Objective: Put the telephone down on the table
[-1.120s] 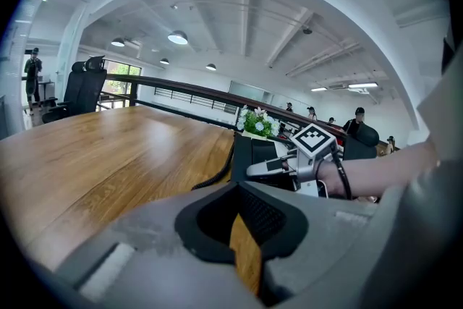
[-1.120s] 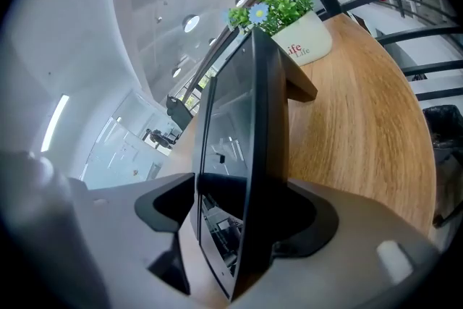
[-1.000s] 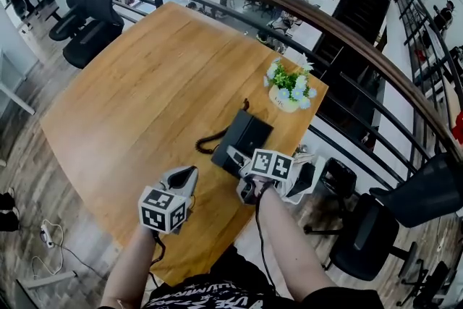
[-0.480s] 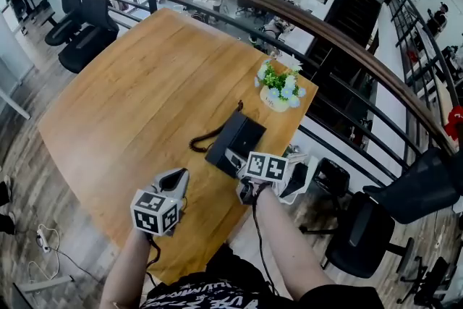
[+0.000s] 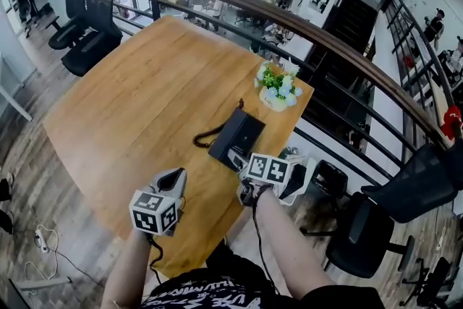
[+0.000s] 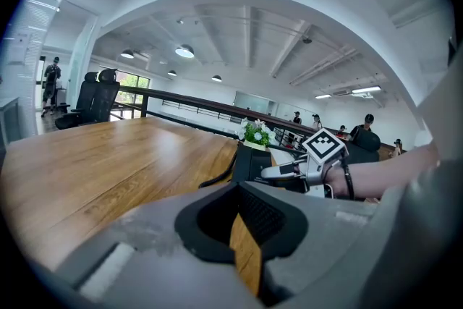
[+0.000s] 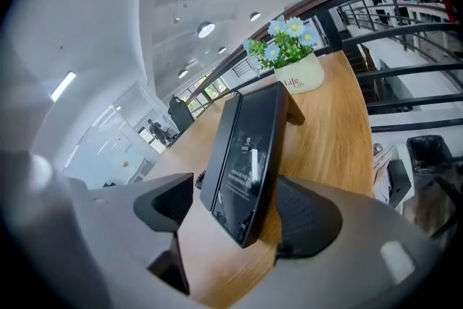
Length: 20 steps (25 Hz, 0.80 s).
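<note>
Wide apart, the jaws of the right gripper [image 7: 235,210] have just been closing a little, and the telephone [image 7: 249,148] shows between them. The left pad stands clear of it, so nothing is clamped. From the head view the telephone [image 5: 239,135] rests on the table [image 5: 137,98], towards its right-hand edge and near a pot of flowers [image 5: 277,92], with the right gripper's tips at its near end. Whether it sits fully flat or is propped at a slant is hard to say, since the wide lens bends the shape.

Over on the left gripper [image 6: 244,239] the jaws are drawn together with only a sliver of wood showing between the pads. It grasps nothing and hangs over the table's near part, well apart from the telephone.

By the look of it the telephone is already down, so the task seems all but done.

Should it need moving, the body looks like a stiff, dark, smooth-sided box, probably fairly light but slippery under rubber pads. The best hold would be across its two long sides, low down near the middle. A cord [image 5: 206,135] trails from its left side and could tug or snag, so it would want a slow, level lift.
</note>
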Each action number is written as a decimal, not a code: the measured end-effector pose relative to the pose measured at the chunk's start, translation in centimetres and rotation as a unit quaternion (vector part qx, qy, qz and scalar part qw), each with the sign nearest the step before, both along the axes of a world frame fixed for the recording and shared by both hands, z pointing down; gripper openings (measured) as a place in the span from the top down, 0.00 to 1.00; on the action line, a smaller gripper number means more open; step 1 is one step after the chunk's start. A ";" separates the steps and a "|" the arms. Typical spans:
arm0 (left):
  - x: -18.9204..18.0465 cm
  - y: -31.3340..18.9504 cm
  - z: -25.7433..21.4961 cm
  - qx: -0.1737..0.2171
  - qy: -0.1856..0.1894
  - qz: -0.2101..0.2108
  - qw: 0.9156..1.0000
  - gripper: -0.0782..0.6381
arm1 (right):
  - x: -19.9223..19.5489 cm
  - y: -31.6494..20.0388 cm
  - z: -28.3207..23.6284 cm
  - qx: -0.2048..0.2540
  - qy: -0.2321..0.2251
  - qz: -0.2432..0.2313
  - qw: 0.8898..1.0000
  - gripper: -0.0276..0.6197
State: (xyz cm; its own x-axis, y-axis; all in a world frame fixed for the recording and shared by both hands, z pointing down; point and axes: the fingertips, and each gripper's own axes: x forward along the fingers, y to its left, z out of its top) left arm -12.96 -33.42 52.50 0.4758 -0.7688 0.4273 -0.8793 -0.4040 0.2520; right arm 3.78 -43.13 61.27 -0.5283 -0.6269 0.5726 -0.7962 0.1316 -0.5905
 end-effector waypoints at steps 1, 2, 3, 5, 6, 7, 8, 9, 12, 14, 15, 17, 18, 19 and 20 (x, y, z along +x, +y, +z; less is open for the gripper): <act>-0.2 0.4 -0.2 0.002 0.002 -0.004 1.000 0.89 | 0.0 0.3 -0.5 0.008 0.003 -0.002 1.000 0.43; -0.4 0.9 -0.4 0.004 0.005 -0.007 1.000 0.89 | -0.1 0.7 -1.0 0.016 0.005 -0.006 1.000 0.43; -0.6 1.4 -0.5 0.005 0.007 -0.009 1.000 0.89 | -0.2 1.2 -1.5 0.024 0.006 -0.013 1.000 0.43; -0.6 2.7 -0.7 0.008 0.009 -0.009 1.000 0.89 | -0.6 2.3 -2.9 0.045 0.003 -0.022 0.999 0.43; -0.6 3.4 -0.7 0.009 0.009 -0.007 1.000 0.89 | -0.8 2.9 -3.6 0.056 0.000 -0.025 0.998 0.43; -0.5 4.2 -0.8 0.012 0.009 -0.005 1.000 0.89 | -1.0 3.5 -4.2 0.067 -0.003 -0.026 0.997 0.45; -0.5 4.9 -0.8 0.014 0.010 -0.003 1.000 0.89 | -1.2 4.1 -4.9 0.076 -0.005 -0.027 0.997 0.48; -0.5 5.6 -0.9 0.017 0.011 -0.002 1.000 0.89 | -1.4 4.8 -5.5 0.084 -0.007 -0.028 0.996 0.51; -0.9 7.8 -1.2 0.024 0.016 -0.004 1.000 0.89 | -2.4 6.9 -7.1 0.105 -0.013 -0.036 0.994 0.57; -1.2 9.4 -1.5 0.027 0.017 -0.007 0.999 0.89 | -3.1 8.5 -8.2 0.118 -0.017 -0.043 0.992 0.62; -1.4 10.2 -1.6 0.027 0.018 -0.010 0.999 0.89 | -3.5 9.4 -8.7 0.124 -0.018 -0.046 0.991 0.64; -1.9 12.0 -1.7 0.028 0.020 -0.015 0.999 0.89 | -4.2 11.1 -9.5 0.132 -0.017 -0.053 0.990 0.68; -2.1 12.9 -1.7 0.028 0.020 -0.017 0.999 0.89 | -4.5 12.0 -9.8 0.136 -0.014 -0.055 0.989 0.71; -2.4 13.9 -1.6 0.028 0.021 -0.020 0.999 0.89 | -4.9 12.9 -10.0 0.139 -0.010 -0.058 0.989 0.74; -2.6 15.0 -1.5 0.028 0.022 -0.022 0.999 0.89 | -5.3 13.8 -10.1 0.142 -0.008 -0.060 0.988 0.76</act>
